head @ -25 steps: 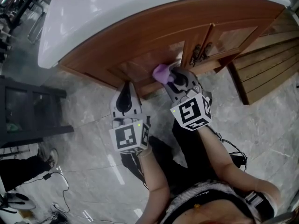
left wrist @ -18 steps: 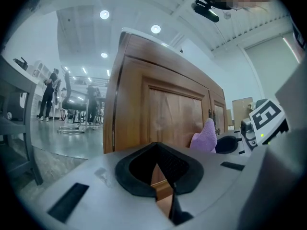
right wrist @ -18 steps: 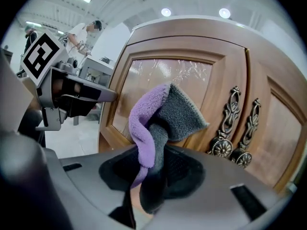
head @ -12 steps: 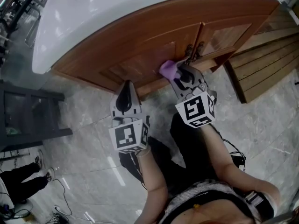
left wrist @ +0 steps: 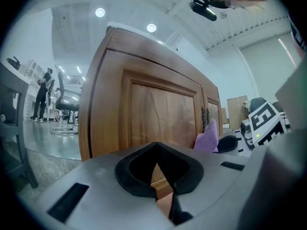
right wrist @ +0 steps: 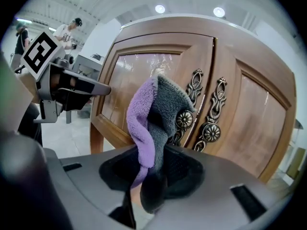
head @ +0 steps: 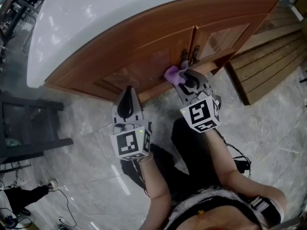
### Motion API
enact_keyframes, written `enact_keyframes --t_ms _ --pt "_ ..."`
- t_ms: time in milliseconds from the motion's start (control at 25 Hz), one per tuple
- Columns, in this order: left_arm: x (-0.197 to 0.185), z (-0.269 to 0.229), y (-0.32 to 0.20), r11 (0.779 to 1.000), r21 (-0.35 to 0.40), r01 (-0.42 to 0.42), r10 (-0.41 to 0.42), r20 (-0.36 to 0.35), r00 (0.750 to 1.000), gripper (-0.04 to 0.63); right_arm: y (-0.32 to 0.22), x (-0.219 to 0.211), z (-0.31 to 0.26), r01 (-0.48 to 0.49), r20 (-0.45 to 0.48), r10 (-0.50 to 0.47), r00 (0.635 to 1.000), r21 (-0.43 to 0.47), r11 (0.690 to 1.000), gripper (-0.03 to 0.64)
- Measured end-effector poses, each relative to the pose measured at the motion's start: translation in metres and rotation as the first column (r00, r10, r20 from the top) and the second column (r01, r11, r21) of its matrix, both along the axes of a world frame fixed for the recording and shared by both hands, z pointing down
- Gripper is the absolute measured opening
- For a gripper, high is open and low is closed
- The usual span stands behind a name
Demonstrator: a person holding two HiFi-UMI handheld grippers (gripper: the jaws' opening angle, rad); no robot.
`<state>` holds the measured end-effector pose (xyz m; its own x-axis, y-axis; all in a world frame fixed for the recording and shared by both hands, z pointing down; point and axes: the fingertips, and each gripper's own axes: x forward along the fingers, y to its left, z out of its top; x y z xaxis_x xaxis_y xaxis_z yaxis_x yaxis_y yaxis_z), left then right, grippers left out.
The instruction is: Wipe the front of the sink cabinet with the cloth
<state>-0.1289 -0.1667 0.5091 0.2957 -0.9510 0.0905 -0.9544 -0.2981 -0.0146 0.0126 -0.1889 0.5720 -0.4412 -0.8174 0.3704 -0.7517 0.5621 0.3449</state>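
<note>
Your right gripper (right wrist: 152,176) pinched the cloth (right wrist: 152,110) at the cabinet (right wrist: 129,87) door knobs (right wrist: 184,120); your left gripper (left wrist: 156,172) sat closed, empty. The cloth risked snagging on a knob.

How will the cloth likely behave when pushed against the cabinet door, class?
Probably floppy: the cloth folds over itself in the right gripper. Its fluffy pile suggests it is light and should squash flat. It might snag on the ornate handles.
</note>
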Motion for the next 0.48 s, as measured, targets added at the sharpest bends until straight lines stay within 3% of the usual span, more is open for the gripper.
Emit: enact_keyframes --t_ms 480 --pt "0.0090 -0.0013 0.0015 1.000 0.004 -0.015 0.015 -0.004 1.000 0.006 0.0016 -0.0025 0.0001 0.028 0.006 -0.028 1.000 -0.018 0.999 0.167"
